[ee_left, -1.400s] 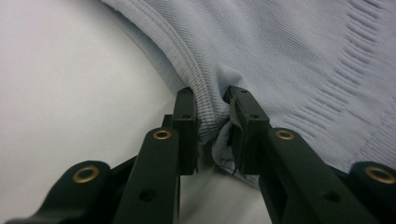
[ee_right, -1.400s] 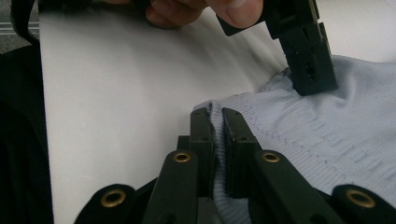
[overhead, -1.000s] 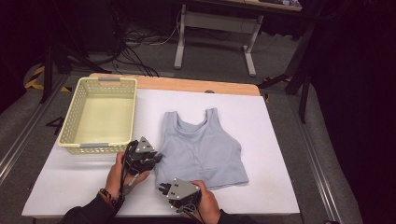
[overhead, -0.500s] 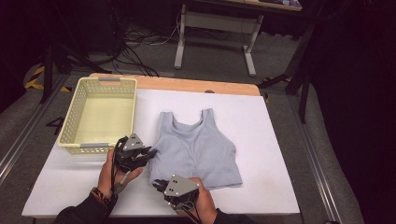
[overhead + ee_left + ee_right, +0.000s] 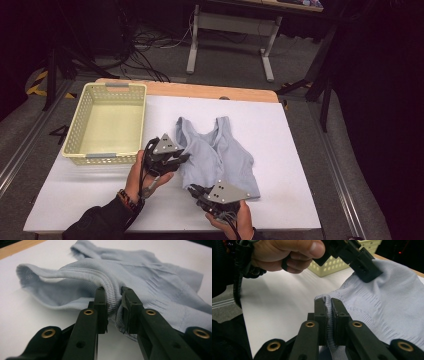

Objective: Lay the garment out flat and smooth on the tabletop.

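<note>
We see a light blue top [image 5: 220,155] lying on the white table [image 5: 280,200], near the middle and a bit toward the front edge. Our left gripper [image 5: 172,159] pinches the ribbed edge of the top on its left side — in the left gripper view the thick band [image 5: 113,298] is squeezed tight between the two black jaws of the left gripper [image 5: 113,306]. Our right gripper [image 5: 200,192] pinches the bottom edge of the top, close to the front edge of the table. In the right gripper view a ribbed strip of the cloth [image 5: 328,312] runs straight between the jaws of the right gripper [image 5: 328,312], and they press on it from both sides. In that same view we see the left hand [image 5: 287,255] up high, and the tip of the left gripper [image 5: 364,270] bites the cloth farther off. The left side of the top is pulled up off the table and bunched, so the straps [image 5: 200,130] fold in toward the middle — the right side lies flat. A pale yellow basket [image 5: 85,150] with small holes in its walls stands at the back left corner of the table, just beside the left gripper and apart from the top. A strip of bare wood [image 5: 200,91] shows along the back edge of the table.
</note>
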